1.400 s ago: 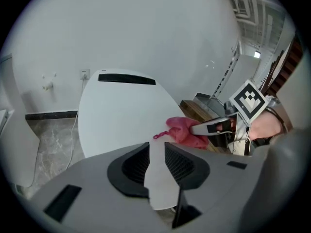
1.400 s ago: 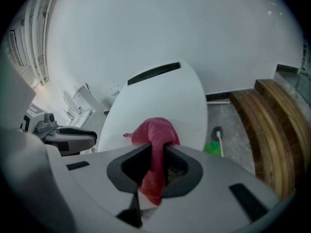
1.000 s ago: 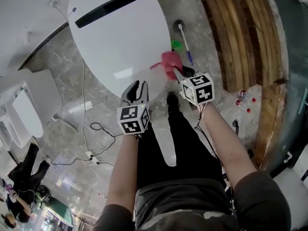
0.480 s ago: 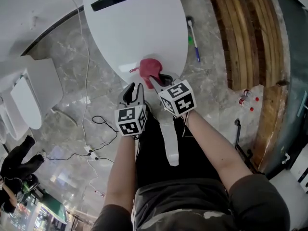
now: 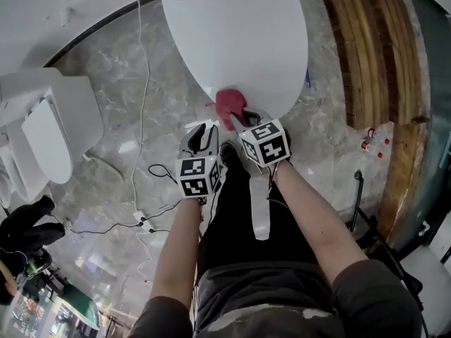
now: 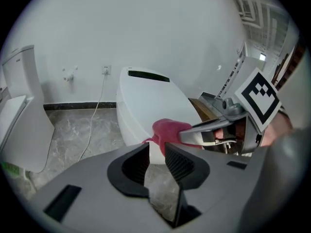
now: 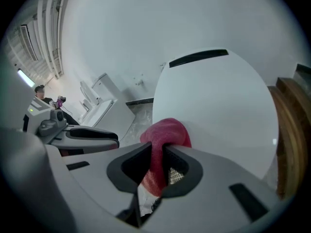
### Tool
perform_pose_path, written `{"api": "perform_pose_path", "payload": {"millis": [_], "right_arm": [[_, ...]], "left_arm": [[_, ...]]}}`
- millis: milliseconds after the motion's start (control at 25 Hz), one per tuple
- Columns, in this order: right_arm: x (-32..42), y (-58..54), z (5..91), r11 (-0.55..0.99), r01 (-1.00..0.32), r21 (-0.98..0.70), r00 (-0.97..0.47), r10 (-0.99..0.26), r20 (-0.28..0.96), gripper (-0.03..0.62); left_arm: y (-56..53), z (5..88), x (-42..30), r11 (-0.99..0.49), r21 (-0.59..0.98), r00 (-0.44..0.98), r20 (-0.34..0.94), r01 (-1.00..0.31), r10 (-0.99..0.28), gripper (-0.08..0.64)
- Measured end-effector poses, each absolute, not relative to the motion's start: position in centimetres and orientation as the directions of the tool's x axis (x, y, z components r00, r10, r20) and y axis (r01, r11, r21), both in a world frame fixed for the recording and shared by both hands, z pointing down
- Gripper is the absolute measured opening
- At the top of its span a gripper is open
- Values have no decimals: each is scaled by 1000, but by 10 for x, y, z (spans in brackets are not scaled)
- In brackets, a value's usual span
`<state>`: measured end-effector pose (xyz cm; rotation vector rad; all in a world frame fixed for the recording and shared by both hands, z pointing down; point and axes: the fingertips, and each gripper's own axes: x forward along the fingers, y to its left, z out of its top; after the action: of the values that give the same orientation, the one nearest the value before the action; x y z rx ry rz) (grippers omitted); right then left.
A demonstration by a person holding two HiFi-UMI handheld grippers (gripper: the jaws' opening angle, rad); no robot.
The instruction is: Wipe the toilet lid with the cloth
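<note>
Right hand-held gripper [image 5: 237,120] is pinching the cloth [image 5: 228,103]. In the right gripper view the jaws of this hand-held gripper [image 7: 158,152] are pressed onto the pink-red cloth [image 7: 165,132]. A bunched end of it bulges above the pads and the rest hangs down between them.

The cloth sits at the front rim of the toilet lid [image 5: 239,41], the edge nearest the person, and touches the white surface there. The lid is closed, glossy white, with a dark slot near its back end. The right gripper view shows the lid [image 7: 218,101] filling the scene behind the cloth.

Left hand-held gripper [image 5: 201,135] is spread a little. In its own view the jaws [image 6: 156,152] stand apart with a narrow gap and nothing between them; only floor shows through. It hovers just beside the right one, short of the lid's front edge and not touching the lid [image 6: 150,96]. From this view the cloth [image 6: 167,130] shows ahead of it, in the other gripper's jaws.

Each gripper carries a marker cube: left [image 5: 197,177], right [image 5: 266,143].

Grey marble floor [image 5: 106,97] lies below. A thin cable [image 5: 143,69] trails across it left of the toilet. A second white toilet [image 5: 42,146] stands at far left. Wooden planks [image 5: 366,62] run along the right, with small red-capped bottles [image 5: 373,143] beside them. The person's black trousers [image 5: 239,217] show between the forearms.
</note>
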<state>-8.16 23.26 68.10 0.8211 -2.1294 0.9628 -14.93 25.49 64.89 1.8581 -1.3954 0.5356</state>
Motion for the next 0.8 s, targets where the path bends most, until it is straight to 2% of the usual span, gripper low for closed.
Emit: {"api": "perform_pose_path", "payload": {"millis": [520, 800], "right_arm": [[64, 211, 696, 351, -880, -320, -446, -381, 810, 49], [127, 178, 692, 353, -890, -287, -424, -412, 807, 49]], "left_arm": [[244, 645, -88, -160, 331, 352, 678, -930, -645, 112], [245, 642, -32, -139, 338, 343, 675, -931, -653, 112]]}}
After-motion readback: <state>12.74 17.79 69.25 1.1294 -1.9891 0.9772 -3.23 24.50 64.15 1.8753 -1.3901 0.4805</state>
